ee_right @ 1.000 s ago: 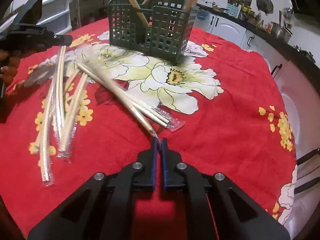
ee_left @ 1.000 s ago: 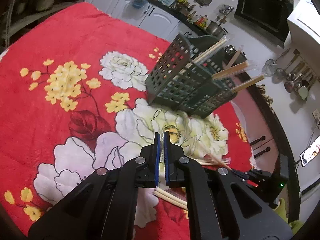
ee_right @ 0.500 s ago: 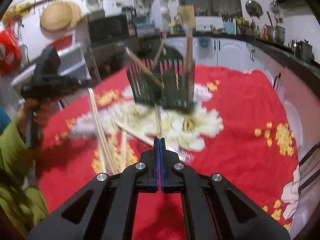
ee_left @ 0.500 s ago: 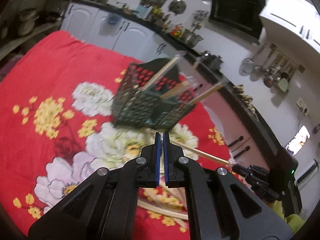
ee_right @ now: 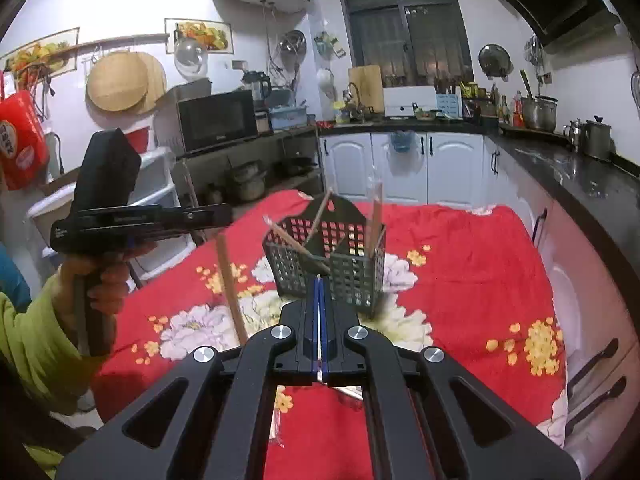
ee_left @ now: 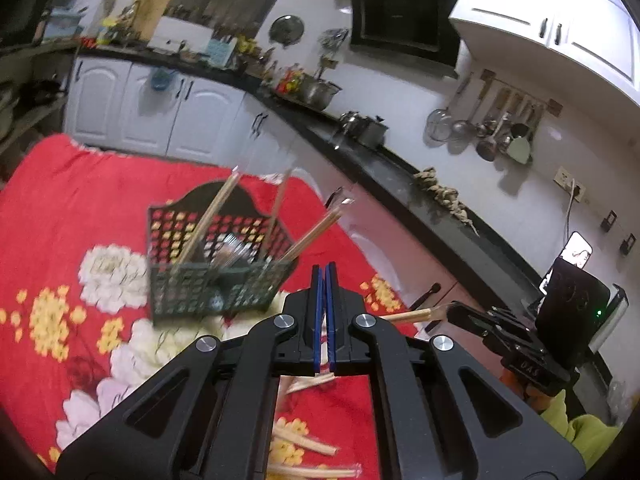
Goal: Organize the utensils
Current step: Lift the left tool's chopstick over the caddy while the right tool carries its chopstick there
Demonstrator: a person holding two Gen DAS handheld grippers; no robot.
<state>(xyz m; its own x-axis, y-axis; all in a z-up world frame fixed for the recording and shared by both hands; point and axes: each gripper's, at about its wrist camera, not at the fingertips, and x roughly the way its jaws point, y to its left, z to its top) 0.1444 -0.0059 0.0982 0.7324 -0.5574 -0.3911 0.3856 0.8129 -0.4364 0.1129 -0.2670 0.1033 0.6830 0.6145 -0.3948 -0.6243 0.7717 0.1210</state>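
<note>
A dark green utensil basket [ee_left: 216, 264] [ee_right: 332, 268] stands on the red flowered cloth and holds several wrapped chopstick pairs. My left gripper [ee_left: 325, 276] is shut on a wrapped chopstick pair, which the right wrist view shows hanging from it [ee_right: 231, 292]. My right gripper [ee_right: 319, 286] is shut on another chopstick pair [ee_right: 319, 320], raised in front of the basket; the left wrist view shows that gripper [ee_left: 452, 312] with the pair [ee_left: 408, 315] sticking out. More wrapped pairs [ee_left: 308, 444] lie on the cloth below.
The red cloth [ee_right: 460, 264] covers the table. A black counter with pots [ee_left: 360, 128] and white cabinets [ee_right: 400, 160] run behind and to the right. A shelf with a microwave [ee_right: 218, 120] stands at the far left.
Both grippers have risen well above the cloth, each carrying a chopstick pair; the right one lifted its pair off the table. The basket now looks farther away.
</note>
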